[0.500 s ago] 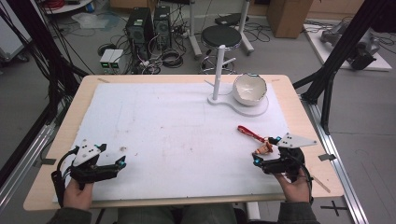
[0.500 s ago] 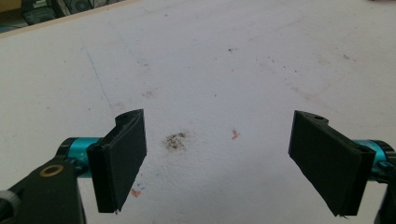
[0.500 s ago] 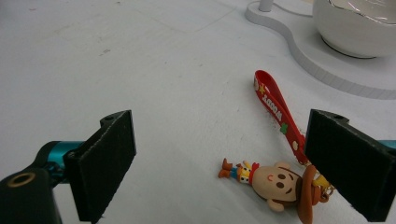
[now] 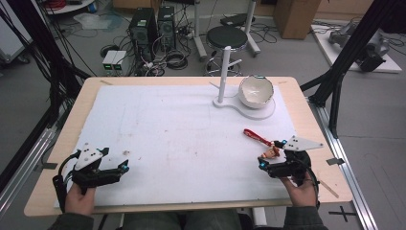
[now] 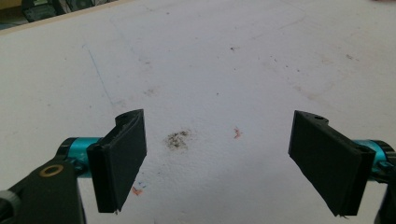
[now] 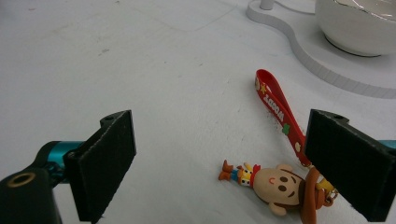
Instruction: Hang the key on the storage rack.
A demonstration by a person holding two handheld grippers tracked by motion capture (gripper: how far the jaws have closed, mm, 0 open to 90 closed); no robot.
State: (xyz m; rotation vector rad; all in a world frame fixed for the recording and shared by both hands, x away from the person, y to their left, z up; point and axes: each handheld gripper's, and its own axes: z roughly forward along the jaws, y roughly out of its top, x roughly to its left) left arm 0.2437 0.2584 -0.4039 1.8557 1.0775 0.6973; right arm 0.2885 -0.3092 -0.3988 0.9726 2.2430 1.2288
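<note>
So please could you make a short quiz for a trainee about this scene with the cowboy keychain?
1. True or false: the right hand-held gripper is shut on the cowboy keychain.
2. What colour is the keychain's strap?
3. Where does the white bowl stand? A) on the bare table B) on the white stand base C) between the jaws of the left hand-held gripper

Key
1. False: its jaws are wide apart, and the keychain lies on the white mat between them.
2. Red.
3. B
</note>
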